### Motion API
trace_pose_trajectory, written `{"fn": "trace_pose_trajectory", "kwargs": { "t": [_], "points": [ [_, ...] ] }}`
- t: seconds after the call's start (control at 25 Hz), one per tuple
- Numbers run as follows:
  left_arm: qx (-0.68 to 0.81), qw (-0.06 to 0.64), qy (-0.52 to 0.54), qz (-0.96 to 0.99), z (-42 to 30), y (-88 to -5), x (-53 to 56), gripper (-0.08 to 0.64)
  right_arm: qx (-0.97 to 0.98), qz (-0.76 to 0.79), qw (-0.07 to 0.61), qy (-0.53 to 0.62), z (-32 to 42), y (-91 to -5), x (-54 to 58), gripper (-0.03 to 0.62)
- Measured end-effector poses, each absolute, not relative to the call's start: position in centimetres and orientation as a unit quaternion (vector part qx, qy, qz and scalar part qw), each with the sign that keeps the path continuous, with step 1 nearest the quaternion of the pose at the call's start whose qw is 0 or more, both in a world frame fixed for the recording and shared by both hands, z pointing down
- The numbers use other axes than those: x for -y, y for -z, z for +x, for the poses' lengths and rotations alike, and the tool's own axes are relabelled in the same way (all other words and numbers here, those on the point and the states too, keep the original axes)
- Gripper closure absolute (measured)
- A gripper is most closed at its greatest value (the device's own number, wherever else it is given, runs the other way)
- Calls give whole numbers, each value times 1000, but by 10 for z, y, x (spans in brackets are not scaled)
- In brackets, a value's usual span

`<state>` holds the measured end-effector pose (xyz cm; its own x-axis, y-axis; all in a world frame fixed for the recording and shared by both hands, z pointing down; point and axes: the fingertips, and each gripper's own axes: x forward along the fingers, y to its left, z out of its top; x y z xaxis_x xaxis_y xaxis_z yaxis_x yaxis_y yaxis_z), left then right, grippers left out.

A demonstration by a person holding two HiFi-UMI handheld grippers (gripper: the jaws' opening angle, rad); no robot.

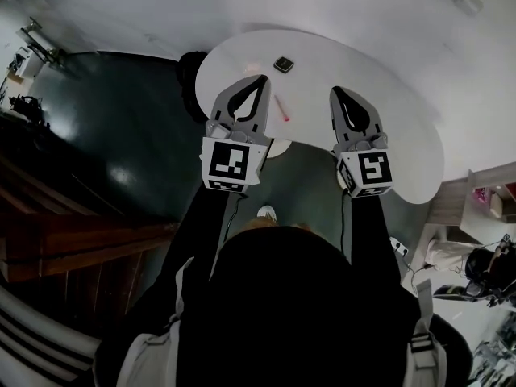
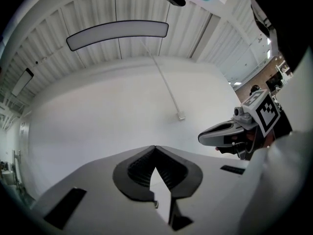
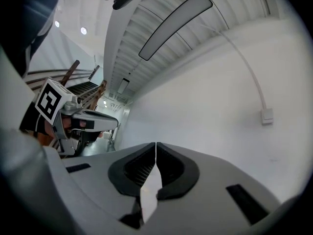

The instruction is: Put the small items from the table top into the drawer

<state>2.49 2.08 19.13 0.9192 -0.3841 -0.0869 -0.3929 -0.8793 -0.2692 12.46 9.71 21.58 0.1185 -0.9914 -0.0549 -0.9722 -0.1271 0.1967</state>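
Small dark square piece (image 1: pixel 283 64) lies on the white desk (image 1: pixel 403 135) just ahead of your left gripper (image 1: pixel 260 79); a pink stick (image 1: pixel 281 107) lies between it and your right gripper (image 1: pixel 336 92). Both pairs of jaws are pressed together, holding nothing.

Head view: from above the person, facing steeply down. The left tongs (image 1: pixel 263 79) and right tongs (image 1: pixel 339 91) are close below, with the white worktop (image 1: pixel 403 135) beyond them.

Left gripper view: sits just behind its own jaws and faces level at a white wall (image 2: pixel 98 121). The right tongs show at its right edge.

Right gripper view: same setting, with the left tongs at its left.

Both gripper views share the wall box (image 2: pixel 181 115) and the ceiling lamp (image 2: pixel 117 33).
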Motion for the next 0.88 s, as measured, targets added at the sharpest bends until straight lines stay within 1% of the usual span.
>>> {"fn": "trace_pose_trajectory", "kwargs": {
  "t": [0.12,0.32,0.48,0.64,0.88],
  "points": [
    [-199,136,-13,-970,28,-196,3,548,640,760,48,101,135,-212,-84,565],
    [-193,118,2,-974,40,-215,27,548,631,771,42,78,155,-229,-70,565],
    [-192,109,11,-975,55,-226,40,548,623,777,33,89,169,-231,-61,565],
    [-193,91,29,-976,69,-239,50,548,632,768,42,90,181,-238,-49,565],
    [-223,94,33,-970,97,-245,73,548,666,741,29,75,206,-252,-18,565]
  ]
}}
